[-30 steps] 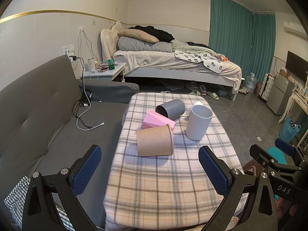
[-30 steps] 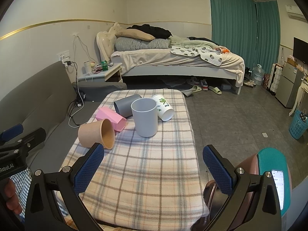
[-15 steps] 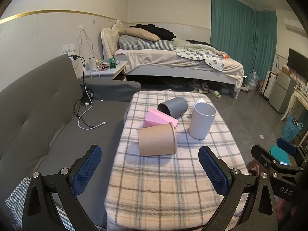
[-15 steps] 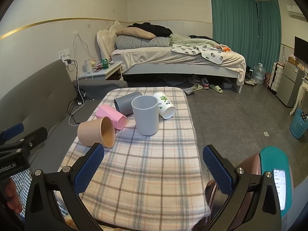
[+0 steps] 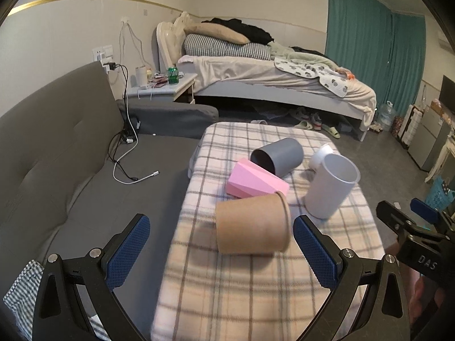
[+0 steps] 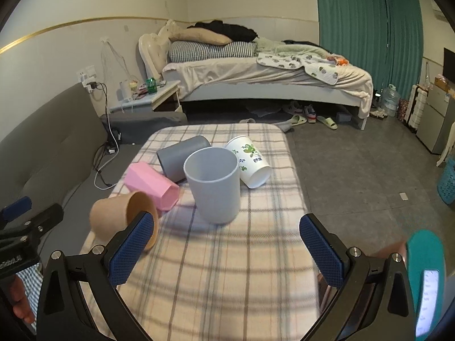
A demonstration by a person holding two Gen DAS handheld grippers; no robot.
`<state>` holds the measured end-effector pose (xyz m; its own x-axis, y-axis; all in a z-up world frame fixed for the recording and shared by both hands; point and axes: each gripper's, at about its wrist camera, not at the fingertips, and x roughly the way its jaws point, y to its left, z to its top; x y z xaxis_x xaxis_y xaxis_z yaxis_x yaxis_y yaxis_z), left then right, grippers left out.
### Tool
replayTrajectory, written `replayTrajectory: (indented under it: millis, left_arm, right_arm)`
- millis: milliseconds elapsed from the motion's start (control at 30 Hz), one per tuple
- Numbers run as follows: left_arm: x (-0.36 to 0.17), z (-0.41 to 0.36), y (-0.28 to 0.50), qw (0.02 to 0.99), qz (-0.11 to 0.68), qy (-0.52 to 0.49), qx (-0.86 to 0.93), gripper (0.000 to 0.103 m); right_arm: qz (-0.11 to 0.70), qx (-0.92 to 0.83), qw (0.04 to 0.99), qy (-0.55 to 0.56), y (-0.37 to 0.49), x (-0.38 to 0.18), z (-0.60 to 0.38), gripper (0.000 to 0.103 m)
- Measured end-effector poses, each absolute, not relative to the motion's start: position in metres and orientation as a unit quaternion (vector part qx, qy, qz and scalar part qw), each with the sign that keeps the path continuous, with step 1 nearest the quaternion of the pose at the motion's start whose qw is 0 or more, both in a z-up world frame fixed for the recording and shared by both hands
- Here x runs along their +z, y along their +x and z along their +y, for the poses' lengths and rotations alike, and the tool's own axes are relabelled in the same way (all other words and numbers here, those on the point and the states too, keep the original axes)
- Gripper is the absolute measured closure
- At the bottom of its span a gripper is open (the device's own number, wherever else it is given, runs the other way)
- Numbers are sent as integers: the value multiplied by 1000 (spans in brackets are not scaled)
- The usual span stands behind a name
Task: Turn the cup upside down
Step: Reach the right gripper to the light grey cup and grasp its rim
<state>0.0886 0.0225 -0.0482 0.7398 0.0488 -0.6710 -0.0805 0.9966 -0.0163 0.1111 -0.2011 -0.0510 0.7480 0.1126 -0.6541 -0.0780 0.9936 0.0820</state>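
While you hold both tools low over its near end, the surface in front of you is draped in a plaid blanket and carries five cups. A light grey cup stands upright, mouth up, near the middle; a dark grey cup lies on its side behind it, a pink faceted cup lies on its side to the left, touching the dark grey one, and a brown paper cup lies on its side nearest you, its mouth toward the light grey cup. A white cup with a green leaf print lies on its side just right of the light grey cup; any lettering on it is too small to read. To the left runs a grey sofa with a white charging cable on its seat. Beyond it stands a bedside table with a green can, then an unmade bed, teal curtains and slippers on the grey floor. You can read "DAS" on the other tool's body at the left view's right edge. Your left hand-held gripper is spread wide, holding nothing, with the brown paper cup lying just ahead between its blue pads. Your right hand-held gripper is equally wide apart and empty, aimed at the light grey cup without touching it.
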Motion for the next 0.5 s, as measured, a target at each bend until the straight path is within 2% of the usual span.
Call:
replayTrajectory:
  millis: [267,433,500]
  left_arm:
    - [-76,26,128,927,373,-16,40,0]
    - [-90,26,139,923,381,-10,40,0]
    - [-93,27,142,922,385,-11,40,0]
  right_arm:
    - [365,62,929,14,179,-93,-188,0]
    - [366,72,928,15,205,-106,-182,7]
    - [368,74,927,10,211,-109,-179,14]
